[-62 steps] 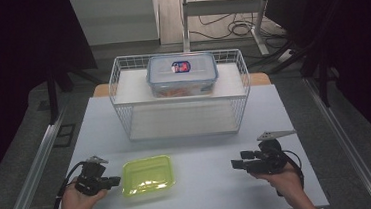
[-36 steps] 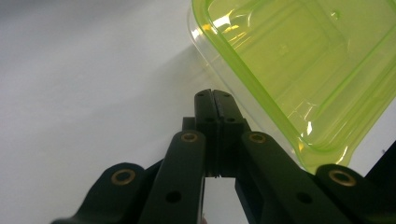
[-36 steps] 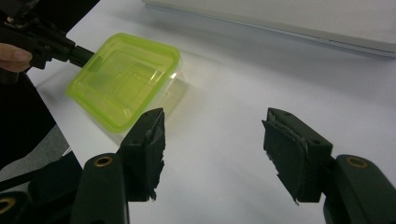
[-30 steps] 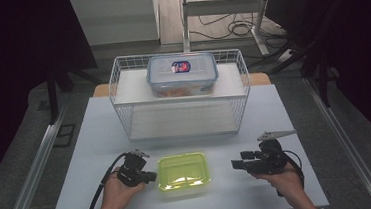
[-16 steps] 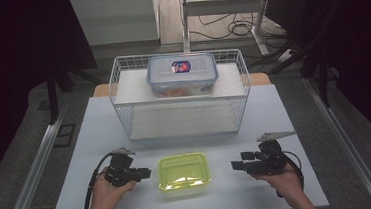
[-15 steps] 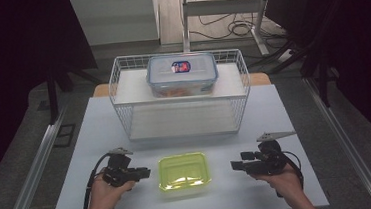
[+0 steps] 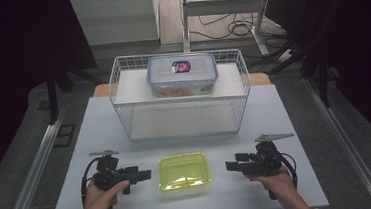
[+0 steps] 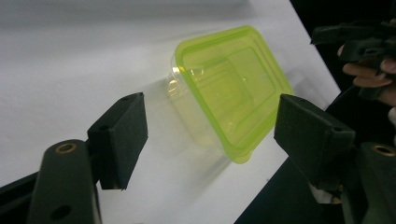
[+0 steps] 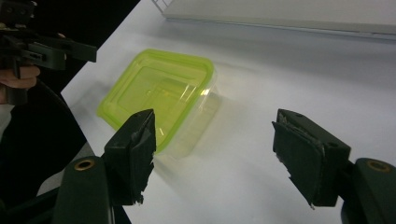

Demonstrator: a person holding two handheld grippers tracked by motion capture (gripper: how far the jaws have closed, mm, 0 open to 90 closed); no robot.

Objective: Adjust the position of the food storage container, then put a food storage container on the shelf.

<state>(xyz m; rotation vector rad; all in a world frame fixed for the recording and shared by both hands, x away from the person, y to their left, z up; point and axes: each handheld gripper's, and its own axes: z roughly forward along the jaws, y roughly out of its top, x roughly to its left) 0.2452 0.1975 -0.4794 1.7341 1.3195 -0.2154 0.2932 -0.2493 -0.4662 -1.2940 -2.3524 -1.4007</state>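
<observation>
- The left gripper (image 7: 140, 175) has just been opening its jaws; they stand spread with nothing between the pads.
- The yellow-green container (image 7: 184, 171) sits on the white table (image 7: 274, 112) just ahead of that gripper's tips, not touching them.
- The right gripper (image 7: 234, 166) is also spread and empty, near the container's opposite side.
- The wire basket (image 7: 122, 97) stands well beyond both.

I am wearing white cuffs; my left gripper (image 7: 138, 176) and right gripper (image 7: 234, 165) are showing black bodies, trailing black cables behind, grey plates above.
</observation>
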